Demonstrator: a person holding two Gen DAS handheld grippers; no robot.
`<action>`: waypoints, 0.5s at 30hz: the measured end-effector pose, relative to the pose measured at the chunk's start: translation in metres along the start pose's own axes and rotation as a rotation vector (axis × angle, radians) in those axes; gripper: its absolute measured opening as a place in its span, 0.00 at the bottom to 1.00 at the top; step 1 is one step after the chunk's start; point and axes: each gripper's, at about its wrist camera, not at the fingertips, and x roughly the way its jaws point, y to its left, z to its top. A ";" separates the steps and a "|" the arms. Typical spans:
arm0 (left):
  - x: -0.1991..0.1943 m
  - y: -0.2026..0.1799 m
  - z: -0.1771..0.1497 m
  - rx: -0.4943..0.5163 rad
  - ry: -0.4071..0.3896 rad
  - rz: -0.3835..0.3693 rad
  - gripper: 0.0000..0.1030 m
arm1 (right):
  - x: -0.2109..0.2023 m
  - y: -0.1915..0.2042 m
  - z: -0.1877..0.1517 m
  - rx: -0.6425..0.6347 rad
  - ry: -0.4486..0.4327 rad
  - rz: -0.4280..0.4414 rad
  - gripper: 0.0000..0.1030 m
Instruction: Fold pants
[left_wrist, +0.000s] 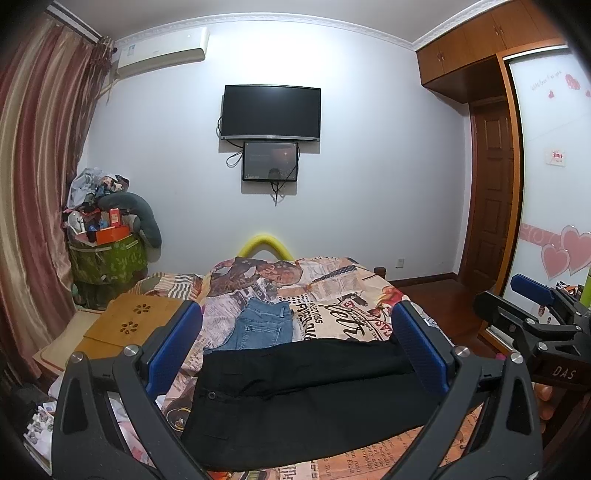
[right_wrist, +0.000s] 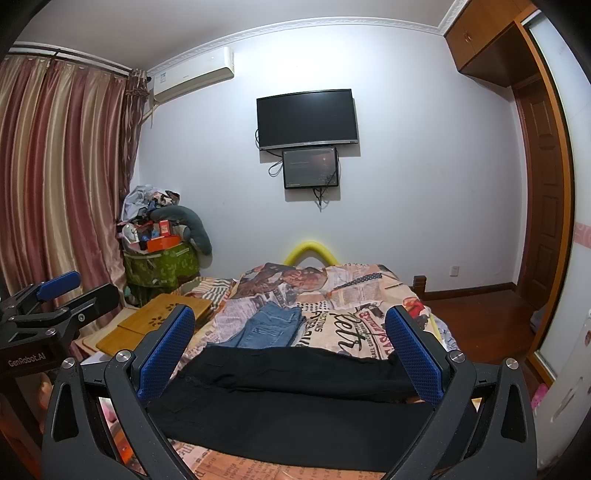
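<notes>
Two grippers, left (left_wrist: 295, 347) and right (right_wrist: 290, 350), blue textured fingers (left_wrist: 177, 343) spread wide, empty; black pants (left_wrist: 306, 398) flat, smooth, on newsprint-pattern bedspread (left_wrist: 332, 291).

Two pairs of pants on one bed (left_wrist: 343, 291): one pair of black pants (left_wrist: 306, 398) and one pair of blue jeans (left_wrist: 260, 325). Two hand-held grippers: left hand-held gripper (left_wrist: 297, 347), right hand-held gripper (right_wrist: 290, 354). Two dark screens on the wall: one big TV (left_wrist: 271, 110), one small screen (left_wrist: 270, 161). One air conditioner (left_wrist: 162, 50). One wooden tabletop (left_wrist: 129, 321). One green bin (left_wrist: 109, 260), maybe piled with many small things, too jumbled to count.
</notes>
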 end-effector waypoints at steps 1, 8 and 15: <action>0.000 0.001 0.000 -0.002 0.001 -0.001 1.00 | 0.000 -0.001 0.000 0.000 0.000 0.000 0.99; 0.002 0.002 -0.002 -0.009 0.001 0.000 1.00 | -0.001 -0.001 0.000 0.000 0.002 0.000 0.99; 0.003 0.003 -0.001 -0.012 0.002 0.003 1.00 | 0.001 -0.009 -0.002 0.001 0.004 -0.006 0.99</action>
